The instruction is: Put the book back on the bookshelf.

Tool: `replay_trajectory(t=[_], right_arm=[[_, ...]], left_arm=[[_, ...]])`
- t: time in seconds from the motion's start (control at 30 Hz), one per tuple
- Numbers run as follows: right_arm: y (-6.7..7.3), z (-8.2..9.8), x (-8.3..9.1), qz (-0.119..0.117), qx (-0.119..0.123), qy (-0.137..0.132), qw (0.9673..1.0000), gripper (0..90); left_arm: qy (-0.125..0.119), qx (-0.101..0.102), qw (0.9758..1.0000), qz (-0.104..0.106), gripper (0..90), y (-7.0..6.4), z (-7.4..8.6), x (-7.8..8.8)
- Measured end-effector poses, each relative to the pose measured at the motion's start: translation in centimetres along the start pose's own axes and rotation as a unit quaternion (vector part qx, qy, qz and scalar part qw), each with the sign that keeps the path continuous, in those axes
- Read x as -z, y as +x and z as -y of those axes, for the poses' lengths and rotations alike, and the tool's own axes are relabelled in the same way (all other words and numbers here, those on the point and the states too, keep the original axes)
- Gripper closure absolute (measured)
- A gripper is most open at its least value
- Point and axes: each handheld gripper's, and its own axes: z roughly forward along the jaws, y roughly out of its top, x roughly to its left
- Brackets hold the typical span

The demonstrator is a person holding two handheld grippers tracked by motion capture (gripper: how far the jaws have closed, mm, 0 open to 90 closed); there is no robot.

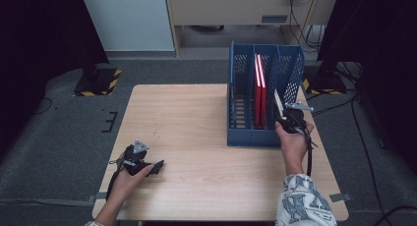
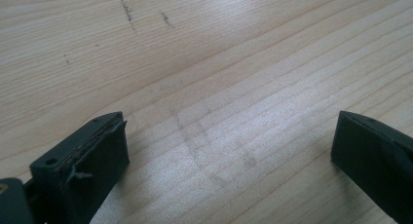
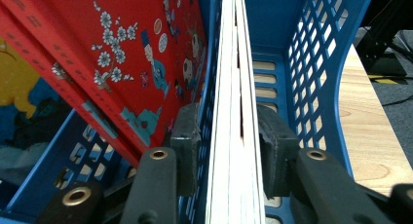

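The thin white-edged book (image 3: 234,112), seen edge-on at the centre of the right gripper view, stands upright in the rightmost compartment of the blue perforated plastic file rack (image 1: 265,96), against the divider. The right gripper (image 3: 233,151) has 1 jaw on each side of its page edge, the pads at or just off the covers; I cannot tell whether they press. Judgement: the book is light, stiff along the spine, flexible across its covers, fairly slick; best taken low on the edge, square to it. 2 red illustrated books (image 1: 260,91) fill the middle compartment, upper centre of the high view. The left gripper (image 1: 147,166) rests at lower left on the pale wooden table (image 1: 187,123), jaws spread, holding nothing.
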Motion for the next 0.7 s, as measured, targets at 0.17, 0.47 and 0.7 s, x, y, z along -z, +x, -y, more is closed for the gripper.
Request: replay_trajectory(t=[0.17, 0.47, 0.7], right_arm=[[-0.04, 0.3, 0.28, -0.003, 0.0, -0.003, 1.0, 64.4], [-0.21, 0.47, 0.3, 0.012, 0.005, -0.007, 0.9999, 74.3], [-0.26, 0.4, 0.05, 0.039, 0.012, -0.014, 0.9991, 75.6]], left_arm=[[0.0, 0.0, 1.0, 0.0, 0.0, 0.0, 0.0, 0.0], [0.0, 0.0, 1.0, 0.0, 0.0, 0.0, -0.01, -0.01], [0.0, -0.001, 1.0, 0.0, 0.0, 0.02, -0.02, -0.01]])
